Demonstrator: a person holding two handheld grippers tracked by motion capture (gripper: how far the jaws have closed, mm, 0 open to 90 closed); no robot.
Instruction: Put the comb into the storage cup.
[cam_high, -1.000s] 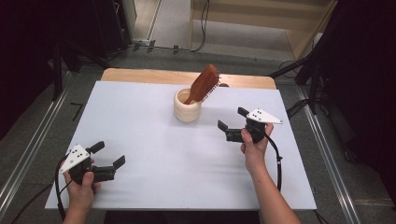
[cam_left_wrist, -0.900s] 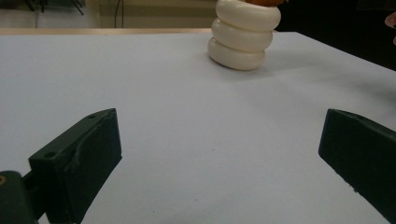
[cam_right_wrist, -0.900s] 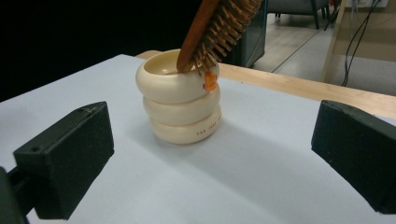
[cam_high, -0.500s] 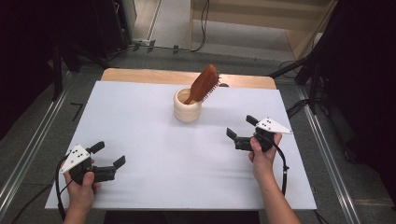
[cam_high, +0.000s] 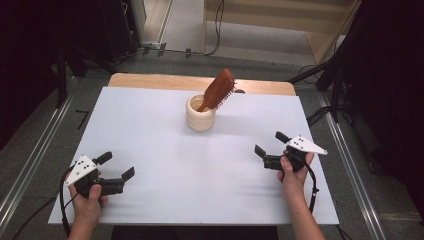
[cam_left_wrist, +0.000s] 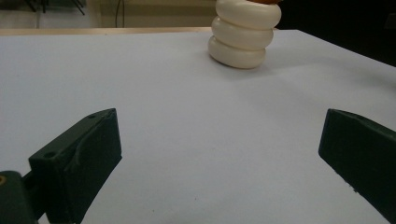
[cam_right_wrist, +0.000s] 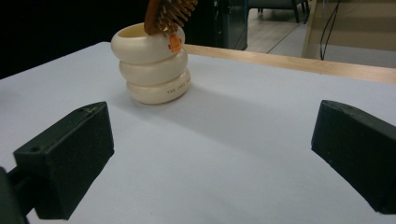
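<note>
Bright tabletop; dark, dim surroundings

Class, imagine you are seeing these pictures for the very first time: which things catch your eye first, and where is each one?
First comes the brown hairbrush, standing tilted with its handle down in a cream ribbed cup near the far middle of the white table. Next come the two black tongs, both open and holding nothing: the left tongs at the near left corner, the right tongs at the right side, each in a hand.
</note>
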